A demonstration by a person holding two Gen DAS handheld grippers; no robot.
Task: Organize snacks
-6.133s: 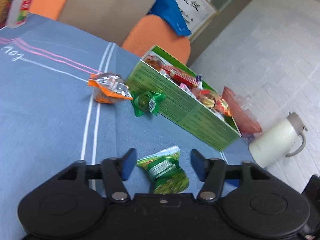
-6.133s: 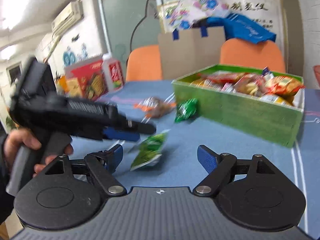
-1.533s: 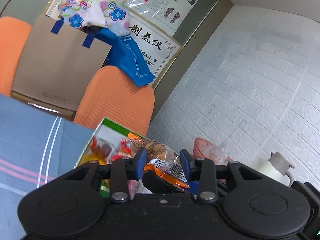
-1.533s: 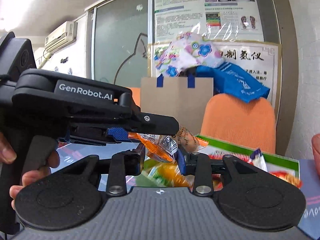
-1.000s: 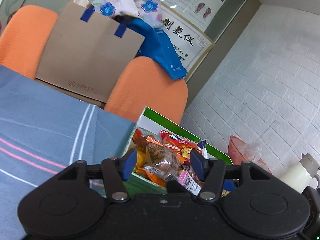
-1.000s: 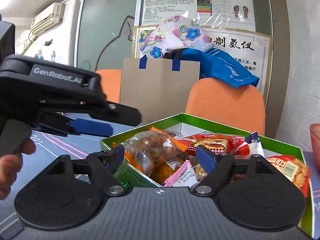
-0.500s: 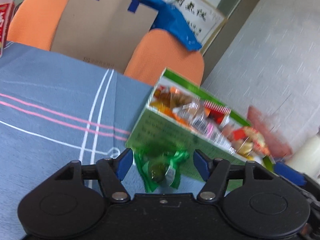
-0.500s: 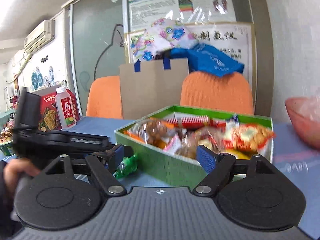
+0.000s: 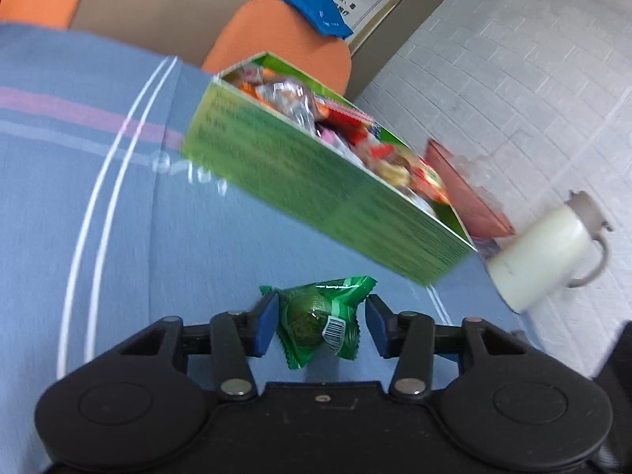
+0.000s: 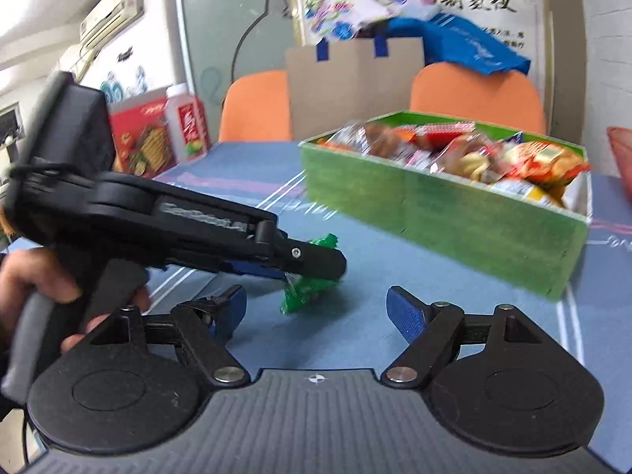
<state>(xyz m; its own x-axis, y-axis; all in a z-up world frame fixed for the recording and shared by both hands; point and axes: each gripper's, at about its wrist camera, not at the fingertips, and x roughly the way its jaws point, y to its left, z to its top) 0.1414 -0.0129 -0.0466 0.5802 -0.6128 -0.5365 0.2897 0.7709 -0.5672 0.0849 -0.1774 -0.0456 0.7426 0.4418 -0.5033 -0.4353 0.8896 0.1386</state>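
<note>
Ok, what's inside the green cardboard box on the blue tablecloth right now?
The green cardboard box is heaped with wrapped snacks: clear, red and orange packets reaching above the rim. Whatever lies beneath that top layer, and the box floor, are covered.

The right gripper (image 10: 316,312) gapes over the blue counter (image 10: 375,276). At left, the left gripper (image 10: 308,266), jaws closing, straddles a green snack packet (image 10: 312,288); the green box (image 10: 434,205) sits far right.
</note>
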